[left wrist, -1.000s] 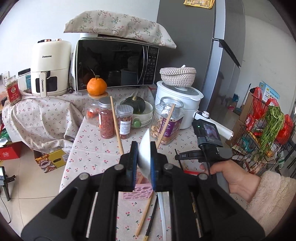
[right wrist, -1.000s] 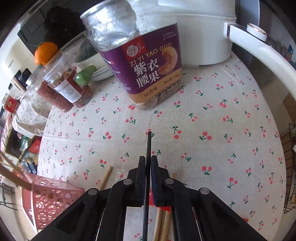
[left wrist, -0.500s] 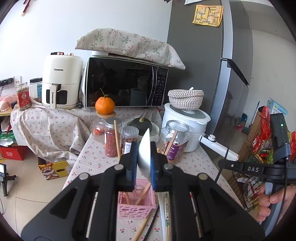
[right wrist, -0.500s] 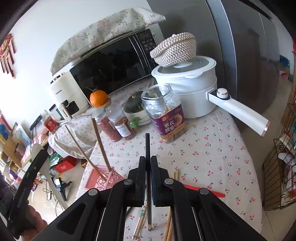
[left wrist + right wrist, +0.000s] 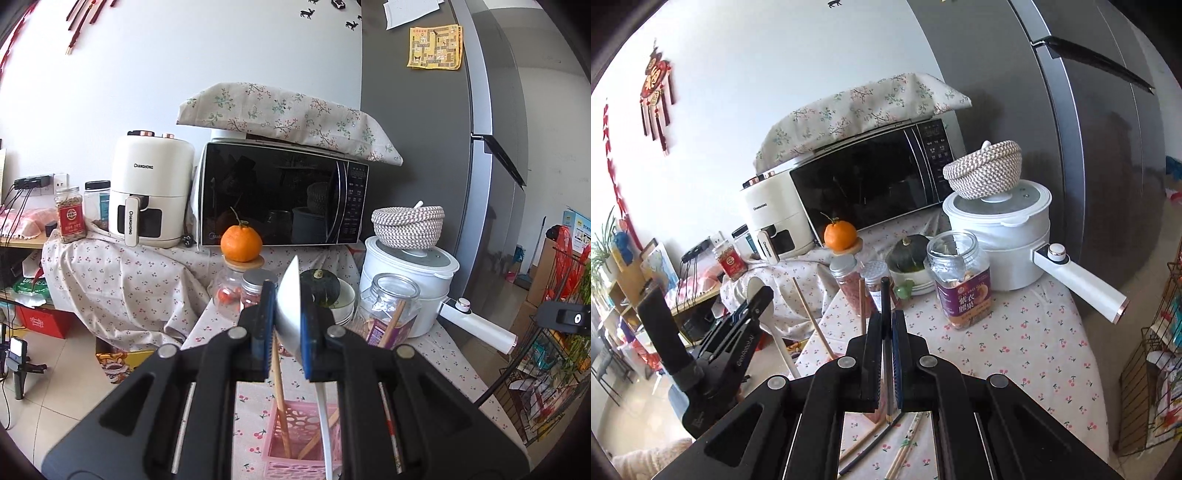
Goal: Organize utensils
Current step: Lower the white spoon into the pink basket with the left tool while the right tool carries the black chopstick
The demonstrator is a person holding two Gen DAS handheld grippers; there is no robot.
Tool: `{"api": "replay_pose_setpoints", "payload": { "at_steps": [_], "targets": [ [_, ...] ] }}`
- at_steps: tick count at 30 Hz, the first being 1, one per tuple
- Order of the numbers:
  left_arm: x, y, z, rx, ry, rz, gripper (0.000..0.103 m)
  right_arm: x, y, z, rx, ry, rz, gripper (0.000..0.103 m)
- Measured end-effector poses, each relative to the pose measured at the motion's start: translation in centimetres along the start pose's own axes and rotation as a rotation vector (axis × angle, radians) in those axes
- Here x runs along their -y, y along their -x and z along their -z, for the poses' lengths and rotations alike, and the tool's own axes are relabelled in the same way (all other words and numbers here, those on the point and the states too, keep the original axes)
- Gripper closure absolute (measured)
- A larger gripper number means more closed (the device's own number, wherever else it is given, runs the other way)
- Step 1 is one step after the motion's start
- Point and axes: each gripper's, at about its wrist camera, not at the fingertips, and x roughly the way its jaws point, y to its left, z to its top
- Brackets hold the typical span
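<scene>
The left tongs (image 5: 287,325) at lower centre of the left view are clenched on a white spoon (image 5: 291,314), bowl up, its handle hanging down over the pink basket (image 5: 295,461) at the bottom edge, where wooden chopsticks (image 5: 282,406) stand. The right tongs (image 5: 886,325) at lower centre of the right view grip a black chopstick (image 5: 885,295) upright. More chopsticks (image 5: 905,450) lie loose on the cherry-print tabletop (image 5: 1034,350) beneath them. Beyond stand a cashew jar (image 5: 964,280) and a white cooker (image 5: 1001,229)
</scene>
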Motion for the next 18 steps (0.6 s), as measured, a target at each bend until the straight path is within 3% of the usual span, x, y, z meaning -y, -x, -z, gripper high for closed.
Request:
{"api": "replay_pose_setpoints", "payload": {
  "at_steps": [6,11,18],
  "targets": [
    [0.2,-1.1,0.6,0.01,-0.025,-0.045,0.09,-1.0,1.2,-0.4,0.029,0.023,-0.022,0.098],
    [-0.2,-1.9,0.8,0.037,-0.033,-0.018,0.09,-1.1,1.3,-0.4,0.032,0.034,-0.022,0.098],
    [-1.5,-4.4,1.6,0.005,0.001,-0.012,0.09,-1.3,1.3,-0.7,0.043,0.043,-0.026,0.098]
  ]
}}
